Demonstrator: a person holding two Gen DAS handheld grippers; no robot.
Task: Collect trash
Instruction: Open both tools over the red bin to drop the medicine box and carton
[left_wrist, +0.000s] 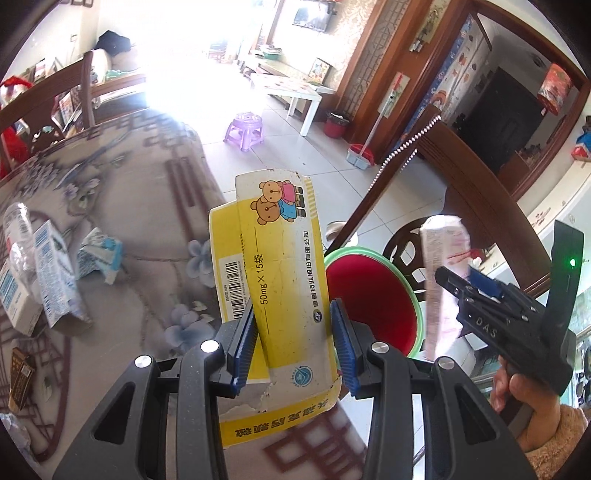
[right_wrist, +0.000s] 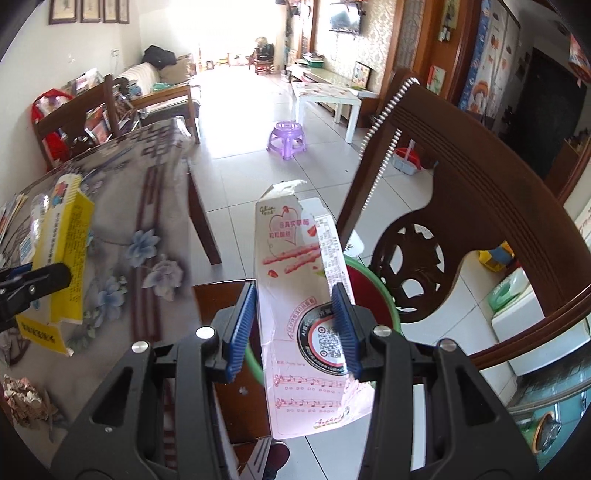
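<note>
My left gripper (left_wrist: 293, 338) is shut on a flattened yellow medicine box (left_wrist: 280, 266) with cartoon bears, held upright at the table's edge. Just right of it stands a red bin with a green rim (left_wrist: 373, 299). My right gripper (right_wrist: 293, 323) is shut on a torn pink snack box (right_wrist: 299, 280), held over the same bin (right_wrist: 373, 291). In the left wrist view the right gripper (left_wrist: 458, 291) and its pink box (left_wrist: 443, 266) show beside the bin. In the right wrist view the yellow box (right_wrist: 66, 258) shows at the left.
More trash lies on the flowered tablecloth (left_wrist: 147, 206): blue-white cartons (left_wrist: 55, 273), a clear plastic bottle (left_wrist: 16, 236), a brown packet (left_wrist: 20, 380), crumpled foil (right_wrist: 22, 402). A carved wooden chair (right_wrist: 454, 206) stands right behind the bin. A purple stool (right_wrist: 288, 138) is on the floor.
</note>
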